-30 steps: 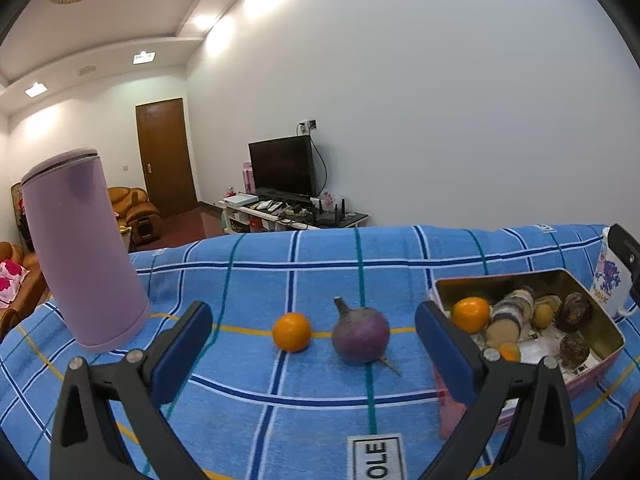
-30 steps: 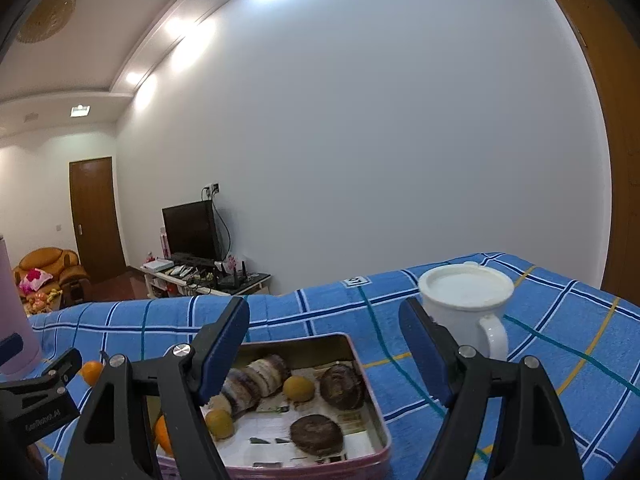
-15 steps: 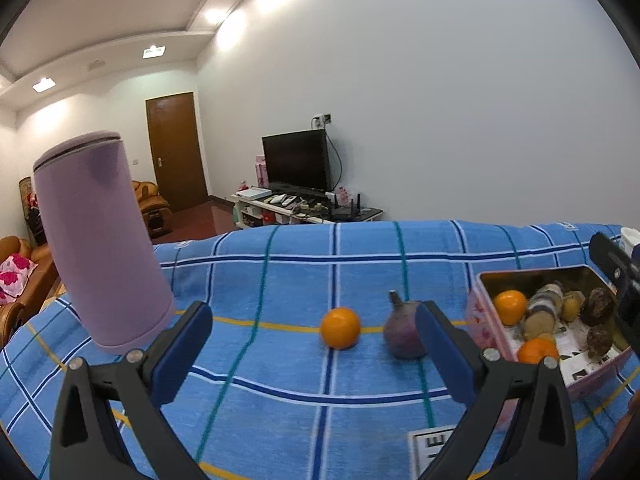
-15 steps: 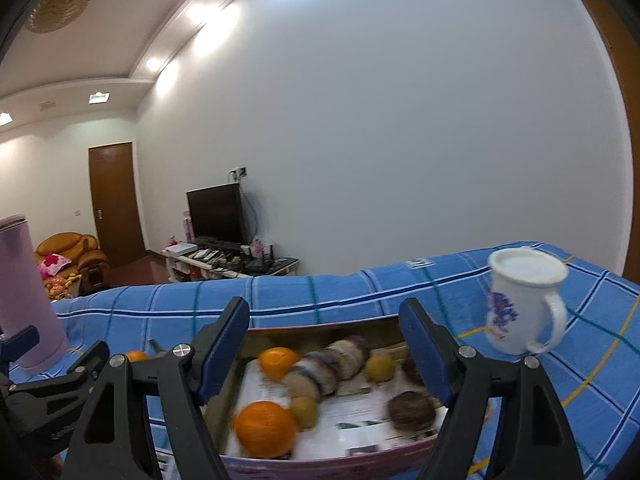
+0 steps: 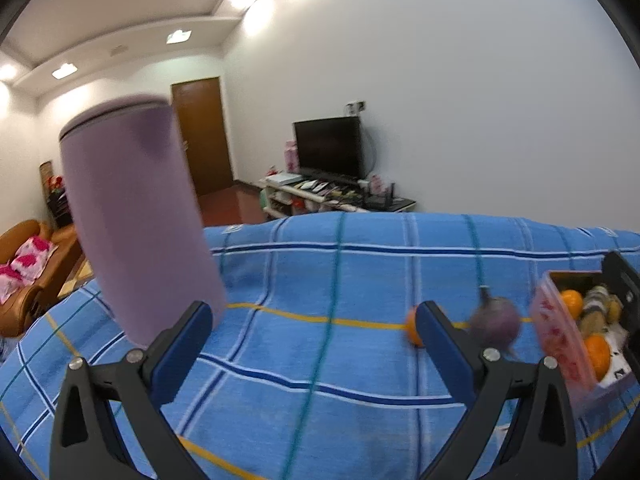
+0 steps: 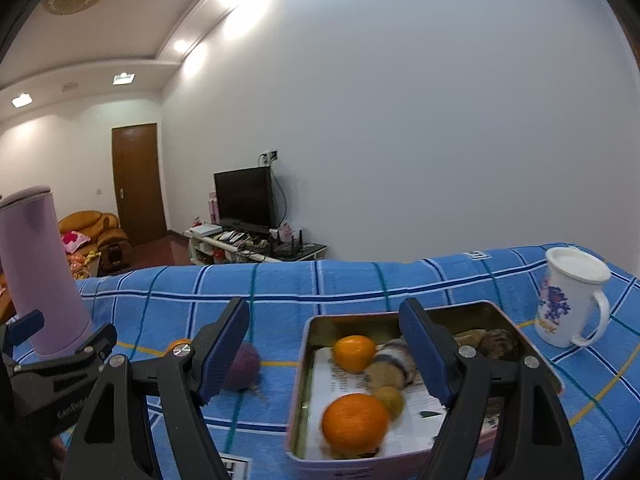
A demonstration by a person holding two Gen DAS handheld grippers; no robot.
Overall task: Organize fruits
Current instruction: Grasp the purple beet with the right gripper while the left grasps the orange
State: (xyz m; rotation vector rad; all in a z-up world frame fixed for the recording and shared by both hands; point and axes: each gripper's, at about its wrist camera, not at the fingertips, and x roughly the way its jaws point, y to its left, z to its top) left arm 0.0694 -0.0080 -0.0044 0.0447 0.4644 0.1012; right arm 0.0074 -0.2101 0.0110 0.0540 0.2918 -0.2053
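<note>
Your left gripper (image 5: 314,334) stands wide open over the blue cloth (image 5: 320,272), holding nothing. Your right gripper (image 6: 324,334) is open too, empty above the tin (image 6: 304,360).

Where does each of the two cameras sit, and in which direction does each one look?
Left wrist: sits on the left tool, looks along its open fingers across the blue checked cloth at the purple flask; no hand shows.
Right wrist: sits on the right tool, looks over the tin box and white mug; the left tool shows at the left edge.
Shared: flask, purple root vegetable, tin box.
</note>
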